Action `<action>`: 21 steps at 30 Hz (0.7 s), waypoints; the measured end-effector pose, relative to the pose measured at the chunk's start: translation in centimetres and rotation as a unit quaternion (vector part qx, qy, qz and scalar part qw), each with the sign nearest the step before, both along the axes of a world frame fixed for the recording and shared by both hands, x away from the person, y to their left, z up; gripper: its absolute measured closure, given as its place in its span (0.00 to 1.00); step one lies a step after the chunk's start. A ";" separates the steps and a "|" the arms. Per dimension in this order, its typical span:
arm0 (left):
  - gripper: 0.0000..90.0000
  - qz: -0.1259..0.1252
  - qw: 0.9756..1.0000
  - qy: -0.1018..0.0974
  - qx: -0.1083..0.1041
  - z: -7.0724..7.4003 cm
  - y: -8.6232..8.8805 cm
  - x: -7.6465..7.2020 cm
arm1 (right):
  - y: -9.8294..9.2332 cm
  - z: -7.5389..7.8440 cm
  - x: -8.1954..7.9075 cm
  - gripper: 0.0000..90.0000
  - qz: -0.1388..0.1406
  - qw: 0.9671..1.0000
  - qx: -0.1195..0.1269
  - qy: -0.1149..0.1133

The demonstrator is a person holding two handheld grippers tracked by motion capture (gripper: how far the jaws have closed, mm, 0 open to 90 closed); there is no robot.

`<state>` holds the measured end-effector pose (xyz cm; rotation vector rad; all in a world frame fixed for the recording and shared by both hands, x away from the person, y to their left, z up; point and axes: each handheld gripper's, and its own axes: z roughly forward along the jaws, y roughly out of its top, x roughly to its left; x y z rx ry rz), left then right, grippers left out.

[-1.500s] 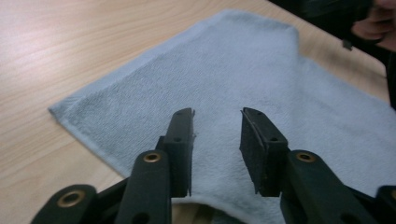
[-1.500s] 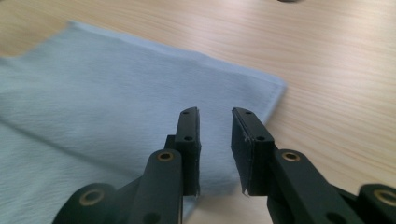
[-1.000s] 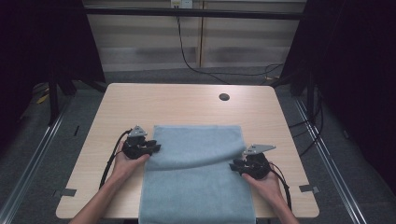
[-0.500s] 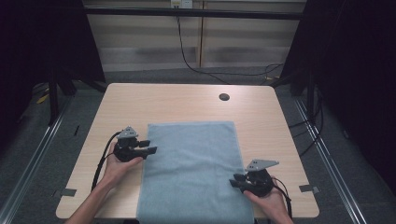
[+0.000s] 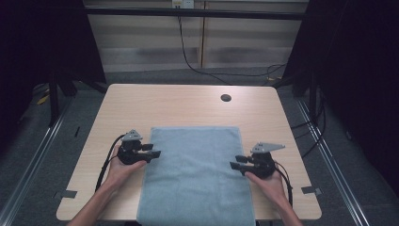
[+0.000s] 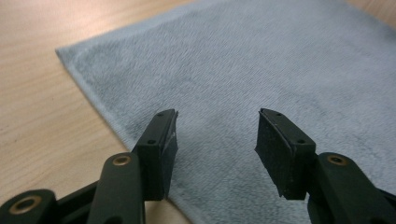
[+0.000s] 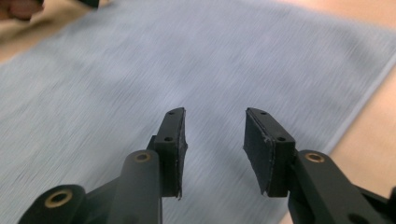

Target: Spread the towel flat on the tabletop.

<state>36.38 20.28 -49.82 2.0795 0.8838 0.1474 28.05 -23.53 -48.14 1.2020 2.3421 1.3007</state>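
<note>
- The grey towel (image 5: 195,176) lies flat on the table (image 5: 188,106), its near end over the edge.
- Your left gripper (image 5: 153,150) (jaws just opening) holds nothing.
- Your right gripper (image 5: 237,162) has also just released; nothing is between its jaws.

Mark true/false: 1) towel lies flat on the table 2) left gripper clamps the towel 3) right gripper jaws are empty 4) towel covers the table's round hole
1) The towel lies flat on the table: true; its near edge hangs over the front.
2) The left gripper clamps the towel: false; its jaws are open, nothing between them.
3) The right gripper jaws are empty: true.
4) The towel covers the round hole: false; the hole lies bare beyond it.
</note>
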 end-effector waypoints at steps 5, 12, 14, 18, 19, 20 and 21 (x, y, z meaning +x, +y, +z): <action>0.54 0.000 1.000 -0.006 0.013 -0.4 -0.4 0.6 | 0.8 -0.7 4.3 0.65 -0.015 1.000 -0.011 0.006; 0.53 -0.003 1.000 -0.011 0.020 -0.8 -0.4 0.1 | 1.5 -2.6 5.7 0.64 -0.024 0.999 -0.041 0.023; 0.53 -0.012 1.000 -0.008 0.020 -0.7 -0.4 -0.3 | 1.5 -2.5 5.0 0.64 -0.018 0.998 -0.043 0.029; 0.56 -0.022 0.999 -0.027 0.018 -1.0 -0.3 -2.1 | 1.3 -2.3 2.3 0.64 0.000 0.998 -0.063 0.017; 0.56 -0.026 0.999 -0.027 0.016 -1.0 -0.3 -2.5 | 1.2 -2.3 1.5 0.64 0.003 0.998 -0.067 0.015; 0.56 -0.031 0.999 -0.024 0.019 -0.9 -0.4 -2.8 | 1.1 -2.3 0.9 0.64 0.005 0.998 -0.067 0.015; 0.56 -0.035 0.999 -0.018 0.019 -0.8 -0.5 -3.1 | 1.0 -2.3 0.3 0.64 0.004 0.998 -0.062 0.016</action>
